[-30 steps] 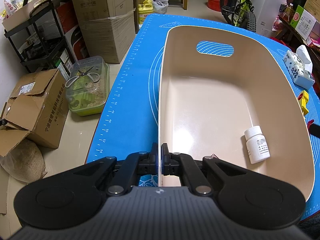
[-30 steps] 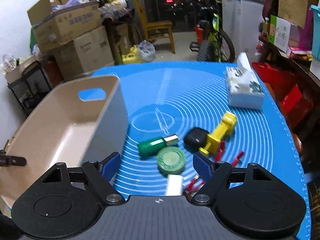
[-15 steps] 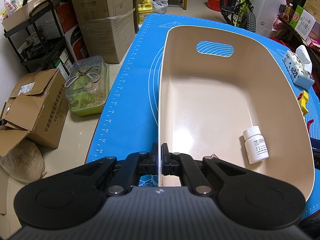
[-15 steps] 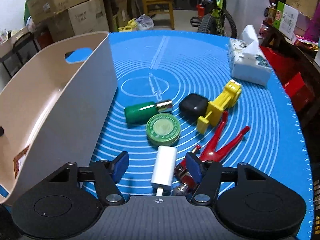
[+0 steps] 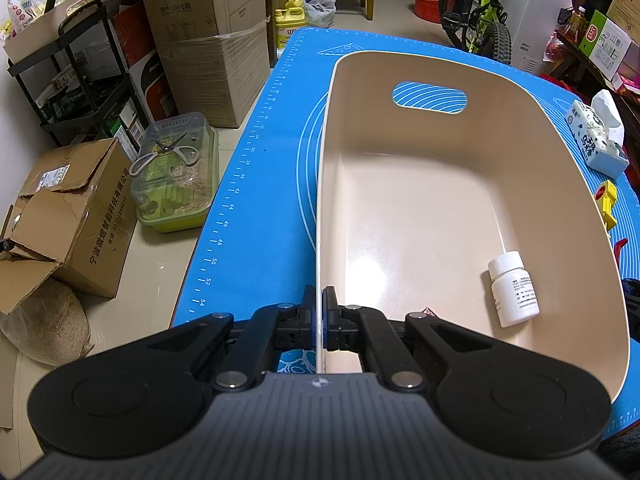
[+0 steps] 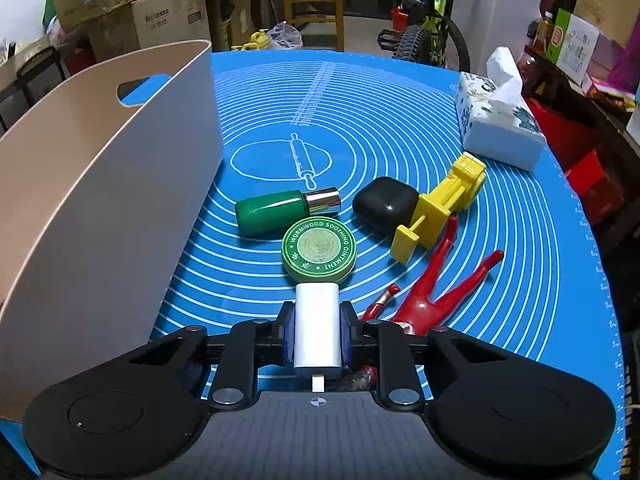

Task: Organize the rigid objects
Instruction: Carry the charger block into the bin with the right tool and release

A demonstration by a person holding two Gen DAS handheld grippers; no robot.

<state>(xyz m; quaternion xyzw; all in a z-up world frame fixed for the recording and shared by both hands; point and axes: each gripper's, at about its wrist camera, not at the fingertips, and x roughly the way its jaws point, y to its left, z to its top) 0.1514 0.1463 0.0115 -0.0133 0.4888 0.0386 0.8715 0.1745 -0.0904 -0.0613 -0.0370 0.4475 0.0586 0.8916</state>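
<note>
My left gripper [image 5: 319, 318] is shut on the near rim of the beige bin [image 5: 420, 200]; a white pill bottle [image 5: 514, 288] lies inside it. My right gripper [image 6: 318, 330] is shut on a white charger plug [image 6: 317, 326] down at the blue mat [image 6: 360, 120], right of the bin [image 6: 100, 180]. Ahead of it lie a green ointment tin [image 6: 319, 249], a green bottle with a silver cap [image 6: 280, 212], a black case [image 6: 384, 204], a yellow toy [image 6: 444, 202] and a red figure [image 6: 436, 288].
A tissue pack [image 6: 500, 128] sits at the mat's far right, also in the left wrist view [image 5: 596, 140]. Cardboard boxes [image 5: 72, 216], a clear tub [image 5: 176, 176] and a black rack [image 5: 64, 80] stand on the floor left of the table. A bicycle [image 5: 484, 8] stands behind.
My right gripper has dropped toward the mat, moved forward over the white plug and closed its fingers on it. The left gripper and the bin have stayed put.
</note>
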